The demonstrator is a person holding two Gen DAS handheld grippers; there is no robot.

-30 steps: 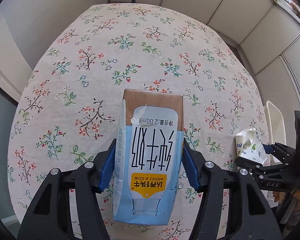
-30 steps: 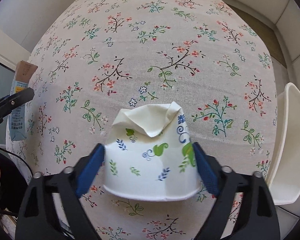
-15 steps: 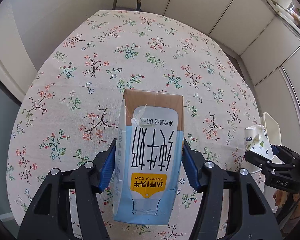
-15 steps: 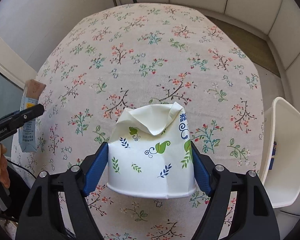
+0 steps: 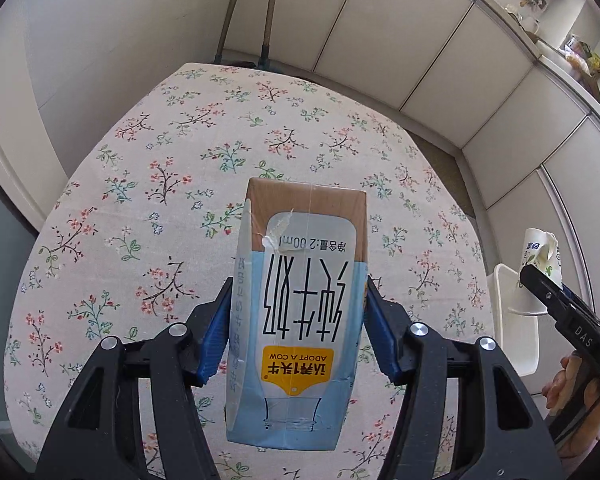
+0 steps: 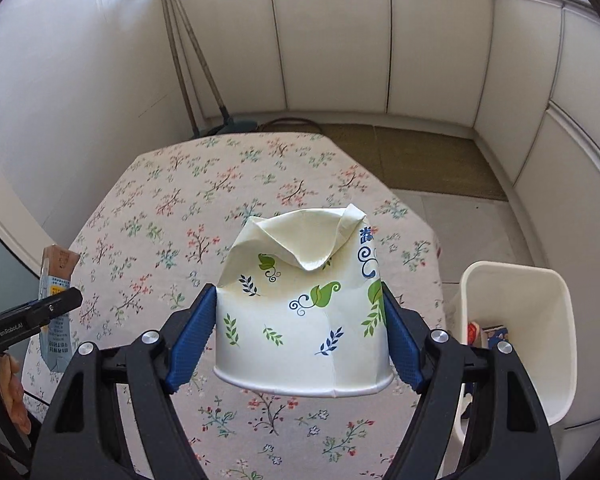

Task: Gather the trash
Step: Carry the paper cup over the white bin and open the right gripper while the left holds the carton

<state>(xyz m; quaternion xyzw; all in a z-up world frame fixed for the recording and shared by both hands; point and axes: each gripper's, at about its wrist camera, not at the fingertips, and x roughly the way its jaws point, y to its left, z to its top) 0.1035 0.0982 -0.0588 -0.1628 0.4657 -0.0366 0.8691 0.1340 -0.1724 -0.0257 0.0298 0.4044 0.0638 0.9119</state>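
A blue and brown milk carton [image 5: 300, 312] hangs above the floral tablecloth, with my left gripper [image 5: 298, 332] shut on its two sides. My right gripper [image 6: 300, 332] is shut on a crushed white paper cup [image 6: 304, 304] with green and blue leaf prints, its dented bottom pointing away from me. The same cup [image 5: 540, 254] appears at the right edge of the left wrist view. At the left of the right wrist view the carton [image 6: 56, 312] shows again. Both items are lifted off the table [image 6: 204, 208].
A white plastic bin [image 6: 556, 344] stands on the floor off the table's right edge, with some scraps inside. Long-handled tools [image 6: 192, 64] lean in the far wall corner. White cabinet panels [image 6: 340, 40] ring the room. A hand [image 5: 568, 384] holds the right gripper.
Both grippers rose with their loads, so the table looks smaller and farther. The right gripper tilted up, bringing the bin and the far wall into view.
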